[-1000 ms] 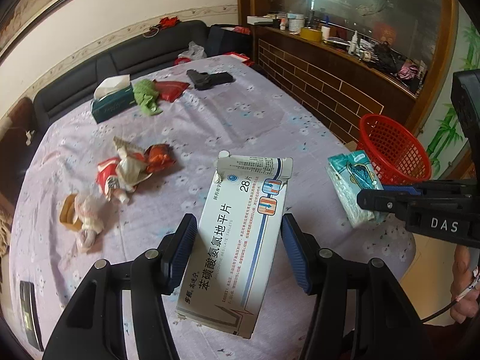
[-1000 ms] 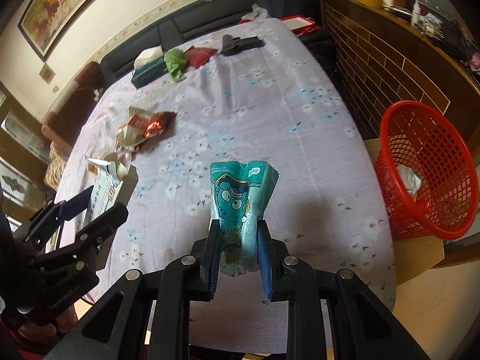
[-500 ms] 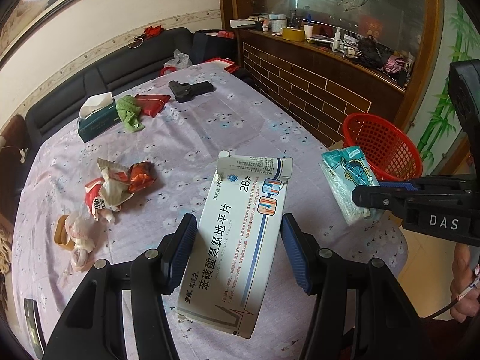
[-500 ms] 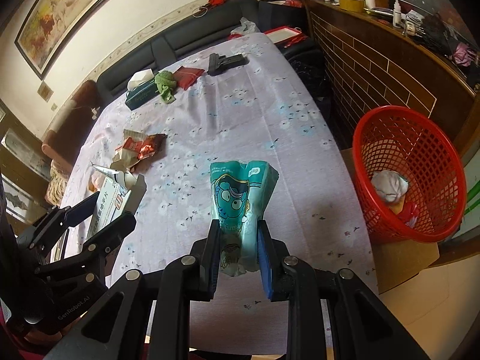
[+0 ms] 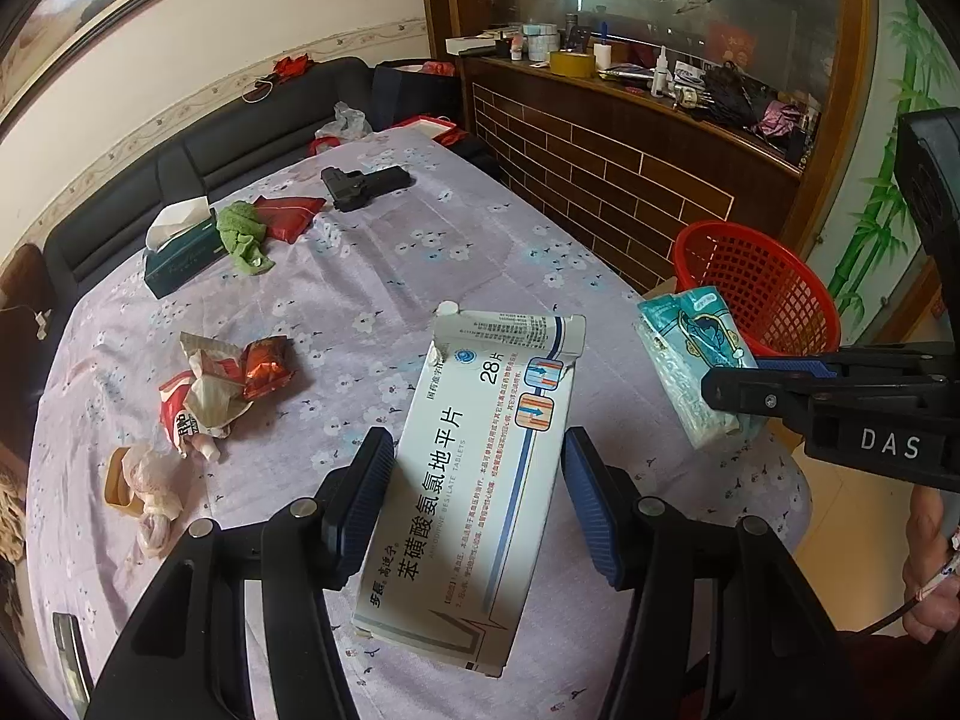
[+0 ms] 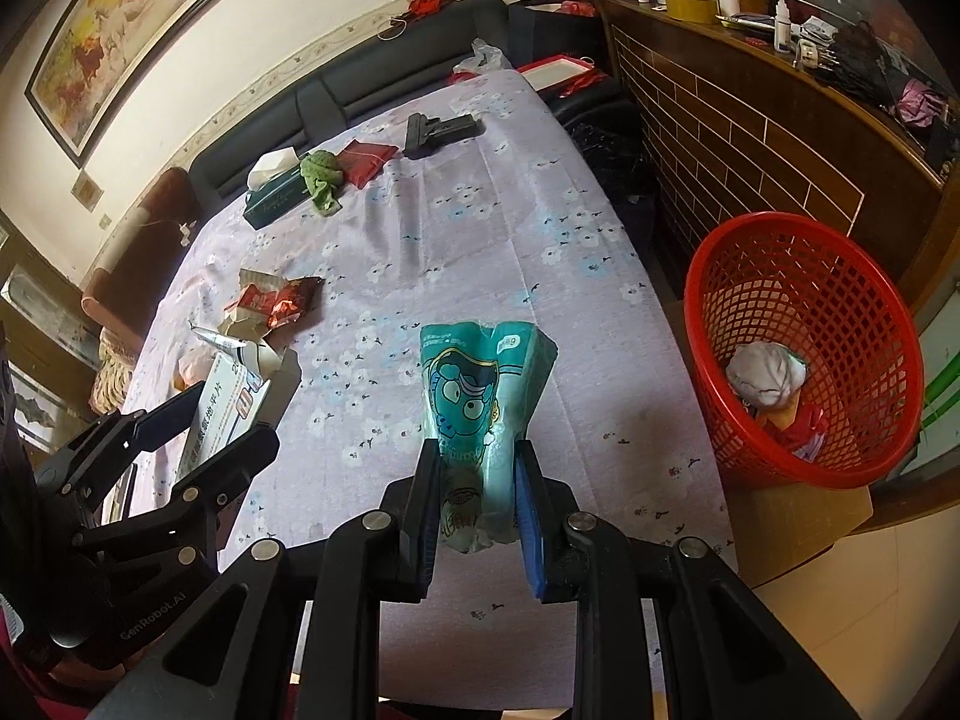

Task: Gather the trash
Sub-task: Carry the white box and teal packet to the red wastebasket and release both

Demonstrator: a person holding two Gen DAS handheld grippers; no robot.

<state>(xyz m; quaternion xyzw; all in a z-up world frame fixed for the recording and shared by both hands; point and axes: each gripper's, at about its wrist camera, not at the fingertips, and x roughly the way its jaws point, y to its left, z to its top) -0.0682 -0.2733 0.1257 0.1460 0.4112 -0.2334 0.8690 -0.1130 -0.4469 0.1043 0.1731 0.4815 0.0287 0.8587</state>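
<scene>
The white medicine carton (image 5: pixel 480 480) sits clamped between the blue pads of the left hand-held gripper (image 5: pixel 474 498), held clear above the worktop (image 5: pixel 390 276) with its torn flap uppermost. The teal tissue pack (image 6: pixel 480 408) is pinched between the closed jaws of the right hand-held gripper (image 6: pixel 474 498), also lifted off the cloth. Neither grip has altered since a second ago; the carton and pack sit between the pads exactly as before.

What differs is the viewpoint. Both hands have drifted sideways toward the worktop's edge: the red basket (image 6: pixel 804 354) now fills more of the right wrist view, showing a crumpled white wad (image 6: pixel 765 375) and red scraps inside, where earlier it was cut off by the frame.

Remaining on the worktop, unmoved: crumpled red wrappers (image 5: pixel 228 384), a pale wad beside an orange lid (image 5: pixel 144 486), a green cloth (image 5: pixel 243 234), a dark tissue box (image 5: pixel 180 252), a red packet (image 5: pixel 288 216) and a black pistol-shaped item (image 5: pixel 363 183).
</scene>
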